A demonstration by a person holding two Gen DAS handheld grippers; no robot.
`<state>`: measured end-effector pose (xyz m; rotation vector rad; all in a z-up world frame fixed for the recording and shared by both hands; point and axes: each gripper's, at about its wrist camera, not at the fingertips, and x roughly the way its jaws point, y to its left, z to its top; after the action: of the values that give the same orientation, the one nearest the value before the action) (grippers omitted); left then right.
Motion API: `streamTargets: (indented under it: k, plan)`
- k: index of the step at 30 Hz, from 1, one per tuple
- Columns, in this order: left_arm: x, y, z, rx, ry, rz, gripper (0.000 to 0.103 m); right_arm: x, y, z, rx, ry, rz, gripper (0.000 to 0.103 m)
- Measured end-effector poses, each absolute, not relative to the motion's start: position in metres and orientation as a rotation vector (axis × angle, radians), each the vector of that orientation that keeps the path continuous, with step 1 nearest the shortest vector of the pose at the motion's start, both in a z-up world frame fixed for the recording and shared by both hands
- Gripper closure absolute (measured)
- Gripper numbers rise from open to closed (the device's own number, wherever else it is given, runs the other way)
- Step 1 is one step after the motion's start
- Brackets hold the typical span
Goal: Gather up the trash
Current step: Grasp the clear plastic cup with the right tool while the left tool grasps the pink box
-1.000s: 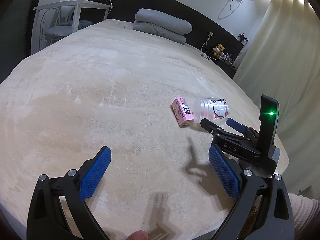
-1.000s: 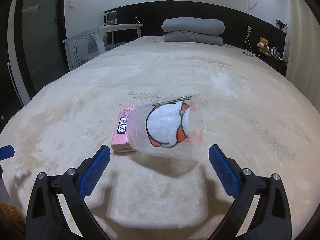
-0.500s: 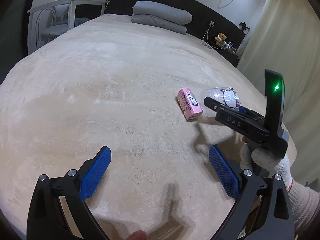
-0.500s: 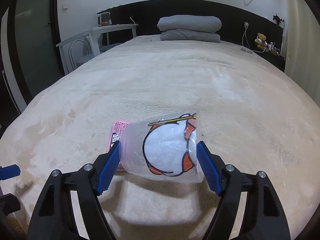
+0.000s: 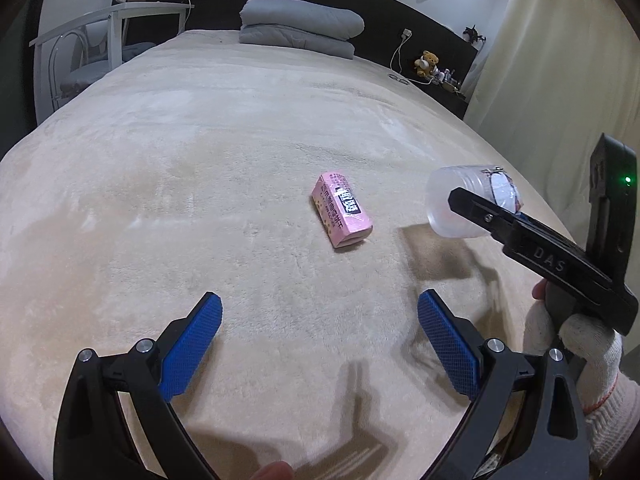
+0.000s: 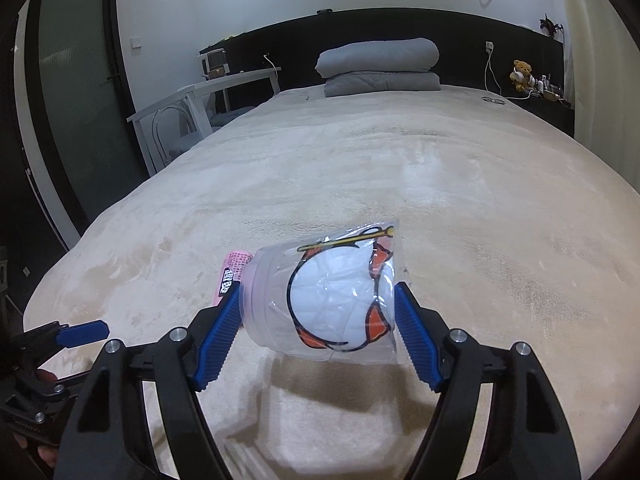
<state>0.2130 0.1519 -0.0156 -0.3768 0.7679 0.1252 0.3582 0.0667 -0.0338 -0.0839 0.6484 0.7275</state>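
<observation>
Cream bed (image 5: 200,168) fills both views. Right hand-held gripper (image 6: 318,320) clamps the plastic cup (image 6: 328,300), lifted clear. Pink carton (image 5: 342,210) lies at twelve o'clock of the wide, empty left hand-held gripper (image 5: 320,344), uncollected.

Pink carton (image 6: 234,276) mostly hidden behind plastic cup (image 6: 332,300); carton print unreadable.
</observation>
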Motion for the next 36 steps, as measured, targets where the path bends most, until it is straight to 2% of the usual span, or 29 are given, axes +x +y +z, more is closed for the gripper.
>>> streamTargets:
  k: [18,23,26,29,30,36]
  plan:
    - [0.304,0.146,-0.029,-0.339,0.776,0.101,0.008,0.348,0.016,-0.018,-0.080,0.607,0.727,0.029]
    - [0.322,0.144,-0.040,-0.360,0.802,0.117,0.020,0.351,0.010,-0.018,-0.080,0.609,0.716,0.029]
    - [0.328,0.141,-0.042,-0.353,0.810,0.139,0.031,0.353,0.009,-0.019,-0.083,0.613,0.712,0.029]
    - [0.330,0.142,-0.045,-0.337,0.820,0.164,0.048,0.354,0.009,-0.019,-0.087,0.613,0.715,0.029]
    - [0.330,0.143,-0.047,-0.332,0.829,0.178,0.060,0.353,0.010,-0.018,-0.090,0.611,0.715,0.029]
    - [0.326,0.145,-0.046,-0.332,0.828,0.189,0.068,0.353,0.010,-0.019,-0.089,0.615,0.709,0.029]
